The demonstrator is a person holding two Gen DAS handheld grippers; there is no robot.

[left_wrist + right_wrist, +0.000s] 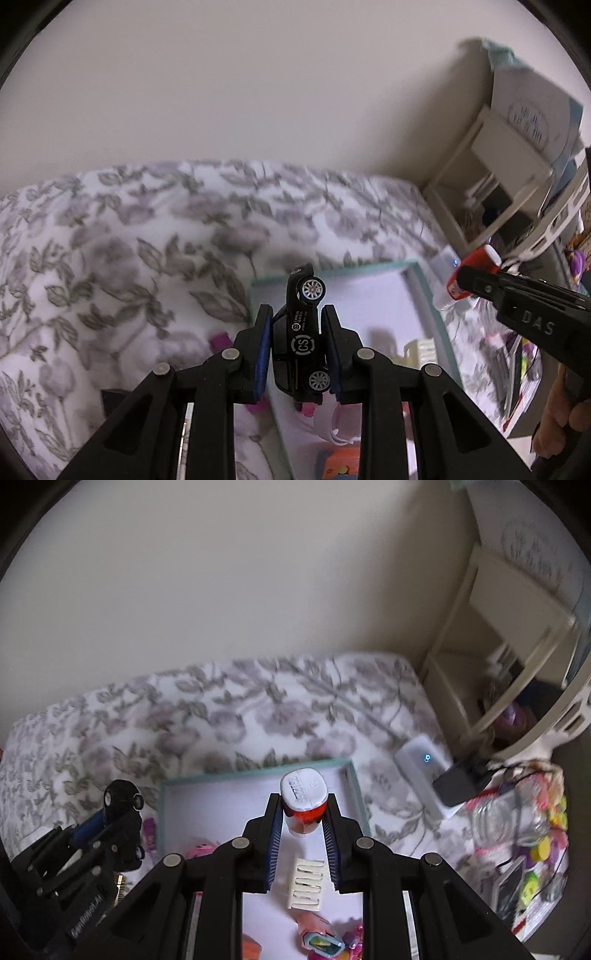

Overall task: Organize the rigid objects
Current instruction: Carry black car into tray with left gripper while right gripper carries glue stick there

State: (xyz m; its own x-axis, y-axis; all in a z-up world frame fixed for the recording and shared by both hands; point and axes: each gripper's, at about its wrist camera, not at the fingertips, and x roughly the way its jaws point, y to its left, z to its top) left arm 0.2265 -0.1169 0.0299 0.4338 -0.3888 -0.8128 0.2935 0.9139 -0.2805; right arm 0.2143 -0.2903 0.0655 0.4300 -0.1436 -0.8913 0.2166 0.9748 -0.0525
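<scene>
My left gripper (297, 314) is shut on a black toy car (301, 338), held nose-up above the teal-rimmed box (332, 271) on the bed. It shows in the right wrist view (122, 805) at the left. My right gripper (303, 803) is shut on a red container with a white cap (304, 797), held above the same box (255, 773). That container shows in the left wrist view (469, 275) at the right. Inside the box lie a cream comb-like piece (308, 884) and several small colourful toys (325, 939).
A floral bedspread (129, 240) covers the bed under the box. A white device with a blue light (424, 768) and a black adapter (454, 784) lie at the bed's right edge. A cream shelf unit (491, 657) stands at the right. Colourful clutter (535, 849) lies below it.
</scene>
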